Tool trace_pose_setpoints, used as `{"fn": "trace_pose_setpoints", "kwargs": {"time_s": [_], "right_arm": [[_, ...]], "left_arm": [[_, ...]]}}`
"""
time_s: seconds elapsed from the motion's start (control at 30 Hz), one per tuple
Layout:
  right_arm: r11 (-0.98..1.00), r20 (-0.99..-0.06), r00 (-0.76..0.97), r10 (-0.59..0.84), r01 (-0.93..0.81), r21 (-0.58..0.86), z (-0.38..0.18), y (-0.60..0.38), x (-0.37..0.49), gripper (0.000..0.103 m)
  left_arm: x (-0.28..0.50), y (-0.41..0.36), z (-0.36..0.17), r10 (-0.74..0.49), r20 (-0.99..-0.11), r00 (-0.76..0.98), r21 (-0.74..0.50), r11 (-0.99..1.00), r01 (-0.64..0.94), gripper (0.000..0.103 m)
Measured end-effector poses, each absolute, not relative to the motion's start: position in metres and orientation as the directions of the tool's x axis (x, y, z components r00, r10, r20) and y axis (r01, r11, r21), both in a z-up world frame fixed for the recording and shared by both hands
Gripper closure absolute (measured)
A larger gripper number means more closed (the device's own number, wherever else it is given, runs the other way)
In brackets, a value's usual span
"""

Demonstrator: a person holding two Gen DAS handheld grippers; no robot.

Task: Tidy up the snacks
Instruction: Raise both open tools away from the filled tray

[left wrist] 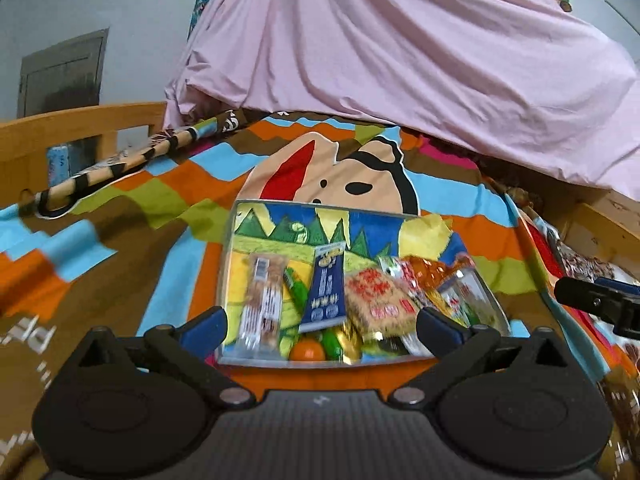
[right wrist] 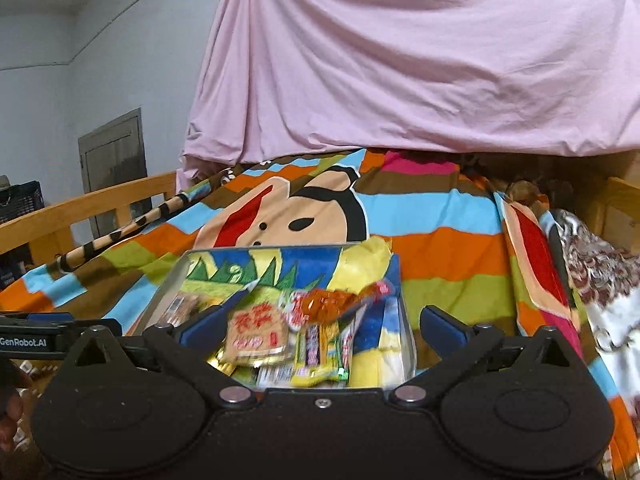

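A clear box lined with a drawing of green trees lies on the bed and holds several snack packets. In the left wrist view I see a long pale bar, a blue packet, a tan packet with red print, an orange wrapper and an orange fruit. My left gripper is open and empty at the box's near edge. My right gripper is open and empty over the same box, above the tan packet. The right gripper also shows at the right of the left wrist view.
The box rests on a striped cartoon blanket. A pink sheet hangs behind it. A wooden bed rail runs along the left, with a striped stick lying on the blanket. Patterned cloth is bunched at the right.
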State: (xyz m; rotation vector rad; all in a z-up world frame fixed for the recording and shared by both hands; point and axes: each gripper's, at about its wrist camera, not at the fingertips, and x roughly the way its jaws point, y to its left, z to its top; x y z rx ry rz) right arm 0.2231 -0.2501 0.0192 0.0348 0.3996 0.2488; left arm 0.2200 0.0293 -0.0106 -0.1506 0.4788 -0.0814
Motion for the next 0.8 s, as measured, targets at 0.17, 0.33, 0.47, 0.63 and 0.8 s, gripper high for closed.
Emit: {"fn": "trace_pose_setpoints", "kwargs": {"time_s": [0.17,0.33,0.47,0.63,0.8], "right_arm": [[0.969,-0.406,0.88,0.248,-0.224,0.106,0.014,-0.256,0.182,0.001],[0.968,-0.436,0.864,0.251,-0.232,0.097,0.006,-0.256,0.15,0.001],[0.966,-0.466,0.847,0.257,-0.239,0.098,-0.002,-0.258,0.13,0.001],[0.965,-0.491,0.832,0.26,-0.244,0.097,-0.009,-0.259,0.115,0.001],[0.963,-0.494,0.828,0.265,-0.248,0.103,-0.011,-0.259,0.114,0.001]], "left_arm": [[0.177,0.024,-0.014,-0.099,-0.46,0.882,-0.135,0.99,0.041,0.0],[0.144,0.018,-0.02,-0.094,-0.485,0.87,-0.122,0.992,0.039,0.0],[0.126,0.017,-0.026,-0.089,-0.499,0.862,-0.143,0.99,0.02,0.0],[0.114,0.015,-0.031,-0.068,-0.514,0.855,-0.131,0.991,0.0,0.0],[0.111,0.014,-0.032,-0.066,-0.519,0.852,-0.13,0.992,-0.002,0.0]]}}
